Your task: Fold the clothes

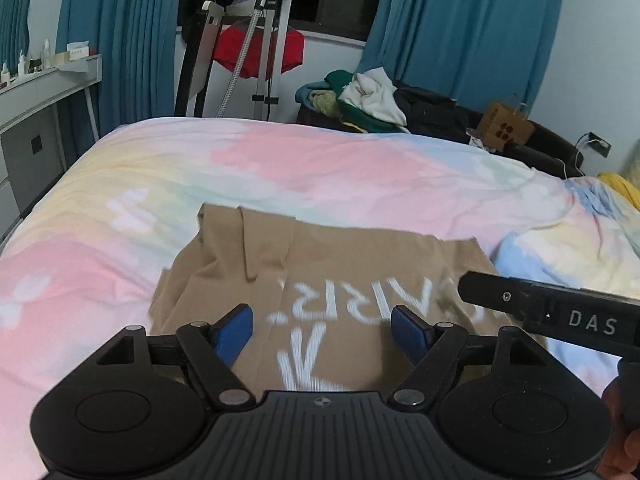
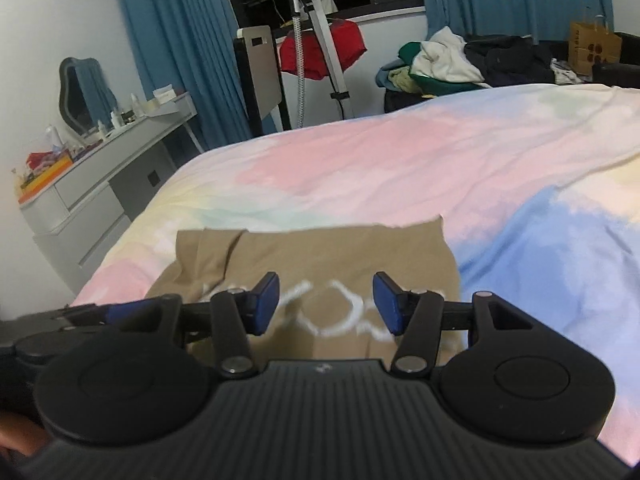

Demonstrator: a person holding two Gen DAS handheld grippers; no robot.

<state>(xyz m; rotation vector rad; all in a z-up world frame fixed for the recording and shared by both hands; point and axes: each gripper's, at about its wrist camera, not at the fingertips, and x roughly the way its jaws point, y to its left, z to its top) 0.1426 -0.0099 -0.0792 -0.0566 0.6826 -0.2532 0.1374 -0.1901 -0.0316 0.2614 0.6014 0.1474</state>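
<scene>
A tan T-shirt (image 1: 340, 256) with white lettering lies folded on the pastel bedcover (image 1: 320, 168), its far edge straight and a pleated fold on its left part. My left gripper (image 1: 322, 320) hovers over the near part of the shirt, open, with nothing between its blue pads (image 1: 236, 330). In the right wrist view the same tan shirt (image 2: 320, 252) lies below my right gripper (image 2: 326, 292), which is also open and empty. The right tool's black body (image 1: 560, 312) juts in from the right of the left wrist view, so both grippers are close side by side.
Beyond the bed's far edge stand a garment-steamer stand (image 1: 272, 40) with a red garment (image 1: 256, 52) behind it, a pile of clothes (image 1: 372, 100) on a dark seat, and a brown paper bag (image 1: 504, 128). A grey dresser (image 2: 92, 196) with small bottles stands left of the bed.
</scene>
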